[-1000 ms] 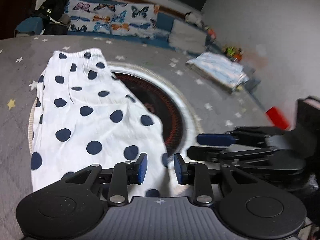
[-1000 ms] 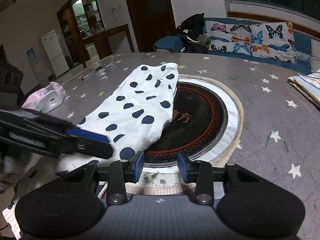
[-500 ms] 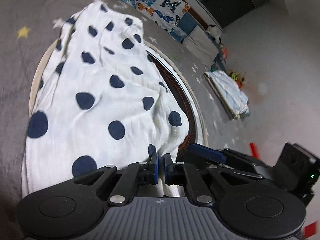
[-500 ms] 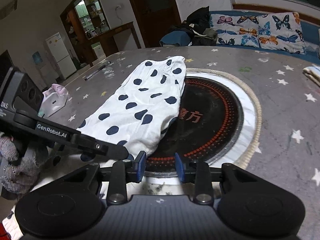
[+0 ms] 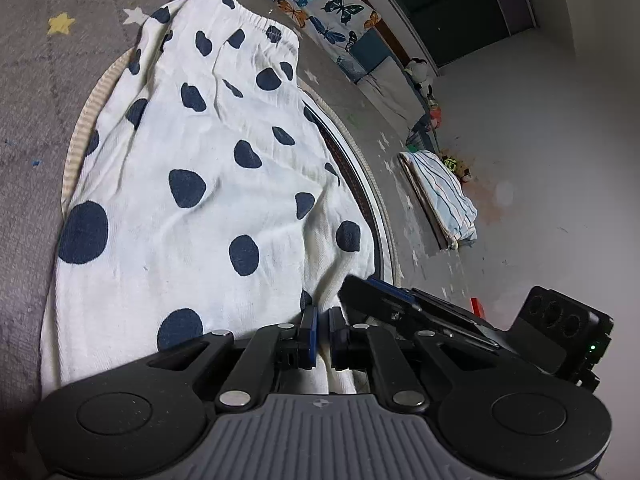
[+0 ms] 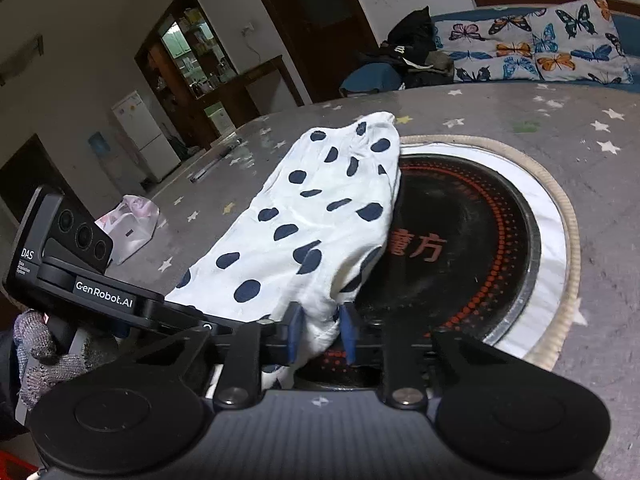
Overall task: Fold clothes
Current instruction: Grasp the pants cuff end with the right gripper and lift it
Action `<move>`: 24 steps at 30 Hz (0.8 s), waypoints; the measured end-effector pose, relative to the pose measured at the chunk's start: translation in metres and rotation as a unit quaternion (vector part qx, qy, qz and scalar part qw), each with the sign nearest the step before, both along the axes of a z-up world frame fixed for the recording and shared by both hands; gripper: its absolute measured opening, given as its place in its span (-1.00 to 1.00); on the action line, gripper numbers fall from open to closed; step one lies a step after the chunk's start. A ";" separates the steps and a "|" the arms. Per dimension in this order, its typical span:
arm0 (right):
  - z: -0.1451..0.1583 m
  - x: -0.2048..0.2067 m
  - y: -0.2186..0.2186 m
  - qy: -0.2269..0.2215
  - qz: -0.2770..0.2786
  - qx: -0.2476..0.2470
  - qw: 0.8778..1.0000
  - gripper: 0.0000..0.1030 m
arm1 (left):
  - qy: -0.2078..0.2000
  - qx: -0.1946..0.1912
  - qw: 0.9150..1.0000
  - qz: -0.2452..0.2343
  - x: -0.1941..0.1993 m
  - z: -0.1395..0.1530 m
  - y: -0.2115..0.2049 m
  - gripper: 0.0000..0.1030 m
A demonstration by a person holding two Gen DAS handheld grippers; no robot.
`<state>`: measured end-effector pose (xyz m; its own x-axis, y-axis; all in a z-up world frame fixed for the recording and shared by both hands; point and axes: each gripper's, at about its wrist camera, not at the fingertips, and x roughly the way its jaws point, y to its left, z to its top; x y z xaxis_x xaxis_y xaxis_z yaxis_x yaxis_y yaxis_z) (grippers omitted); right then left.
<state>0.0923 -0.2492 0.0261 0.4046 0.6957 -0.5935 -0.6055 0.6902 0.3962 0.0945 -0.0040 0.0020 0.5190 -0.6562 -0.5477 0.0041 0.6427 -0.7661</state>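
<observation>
Garment: white polka-dot garment (image 5: pixel 208 184), spread on the grey star-print tabletop (image 6: pixel 560 120), elastic waistband at the far end, one side lying over the round black hotplate (image 6: pixel 472 240).
Left gripper (image 5: pixel 323 330): jaws pinched on the garment's near hem, white cloth bunched between the blue pads.
Right gripper (image 6: pixel 320 330): jaws clamped around a fold of the same near edge, just beside the left gripper.
Beyond: folded striped cloth (image 5: pixel 440 196) lies well apart; butterfly cushions (image 6: pixel 536 46) behind the tabletop; pink bag (image 6: pixel 132 224) at its left side.

Black gripper (image 5: pixel 323 330) w/ blue pads, silver screws
</observation>
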 end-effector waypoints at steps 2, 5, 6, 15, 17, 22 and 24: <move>0.004 -0.003 0.001 -0.014 -0.006 -0.011 1.000 -0.88 | -0.003 0.007 1.000 -0.002 0.000 0.002 -0.002 -0.84; 0.015 -0.010 -0.001 -0.046 -0.012 -0.036 0.998 -0.92 | -0.016 0.021 1.000 -0.003 -0.005 0.010 -0.002 -0.71; 0.017 -0.012 -0.003 -0.053 -0.016 -0.047 0.997 -0.92 | -0.021 0.027 0.999 -0.003 -0.006 0.012 -0.002 -0.70; 0.014 -0.011 -0.017 -0.052 -0.054 -0.087 0.993 -0.89 | -0.026 0.054 0.998 0.024 -0.026 0.020 0.026 -0.70; 0.018 -0.011 -0.018 -0.059 -0.063 -0.090 0.992 -0.86 | -0.033 0.059 0.997 0.029 -0.028 0.027 0.032 -0.70; 0.032 -0.010 -0.010 -0.078 -0.055 -0.069 0.993 -0.82 | -0.042 0.072 0.996 0.044 -0.008 0.036 0.036 -0.69; 0.033 -0.011 0.000 -0.082 -0.034 -0.066 0.994 -0.80 | -0.038 0.084 0.995 0.048 0.003 0.033 0.037 -0.69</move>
